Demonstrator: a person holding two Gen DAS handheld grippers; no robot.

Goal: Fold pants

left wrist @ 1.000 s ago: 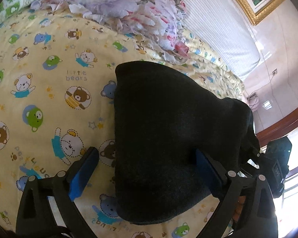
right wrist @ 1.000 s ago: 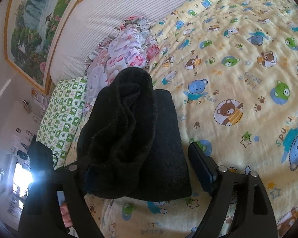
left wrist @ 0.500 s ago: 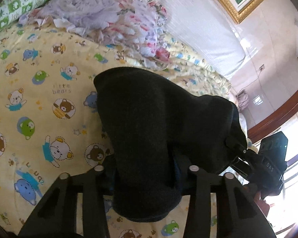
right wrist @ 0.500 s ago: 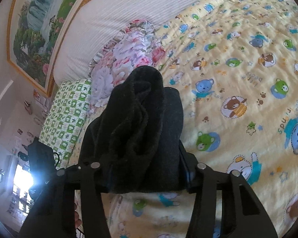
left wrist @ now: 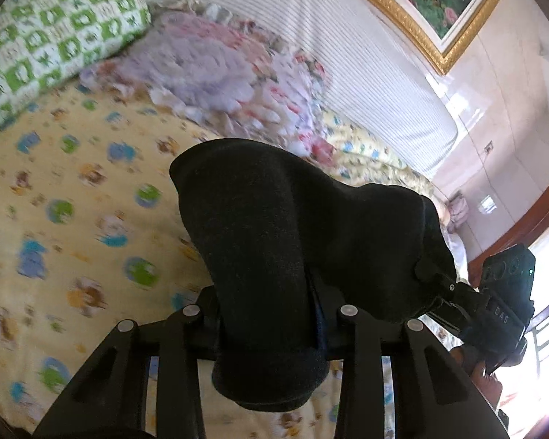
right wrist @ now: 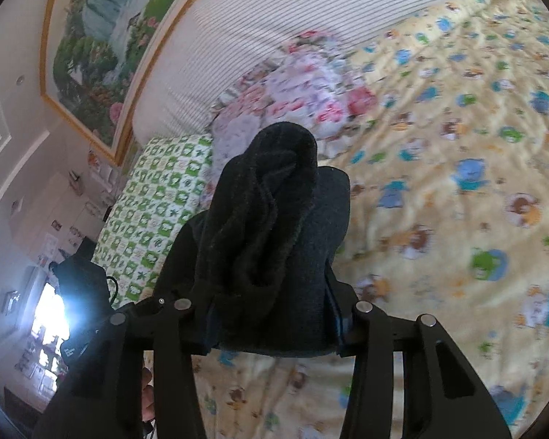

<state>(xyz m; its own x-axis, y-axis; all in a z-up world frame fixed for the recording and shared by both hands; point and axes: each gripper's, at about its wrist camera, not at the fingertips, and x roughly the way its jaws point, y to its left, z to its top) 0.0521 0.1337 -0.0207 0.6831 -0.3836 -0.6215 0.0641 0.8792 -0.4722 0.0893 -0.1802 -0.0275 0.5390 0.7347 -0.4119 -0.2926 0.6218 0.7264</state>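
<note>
The dark folded pants (left wrist: 274, 219) hang bunched between both grippers, raised a little above the yellow bear-print bedsheet (left wrist: 73, 201). My left gripper (left wrist: 271, 314) has its jaws closing, pads pressed into one end of the bundle. My right gripper (right wrist: 271, 311) is also closing, its pads squeezing the other end of the pants (right wrist: 274, 219), where loose folds stick up. In the left wrist view the right gripper's body (left wrist: 505, 292) shows at the pants' far side. In the right wrist view the left gripper's body (right wrist: 80, 281) sits at the lower left.
A floral pillow (left wrist: 219, 73) and a green checked pillow (left wrist: 55, 36) lie at the head of the bed against a striped headboard (left wrist: 347, 55). A gold-framed painting (right wrist: 102, 36) hangs above. The bedsheet (right wrist: 457, 183) stretches off to the right.
Both grippers went from open around the pants to pressed on them. The bundle has since risen off the sheet, and both views have tilted up towards the headboard.
</note>
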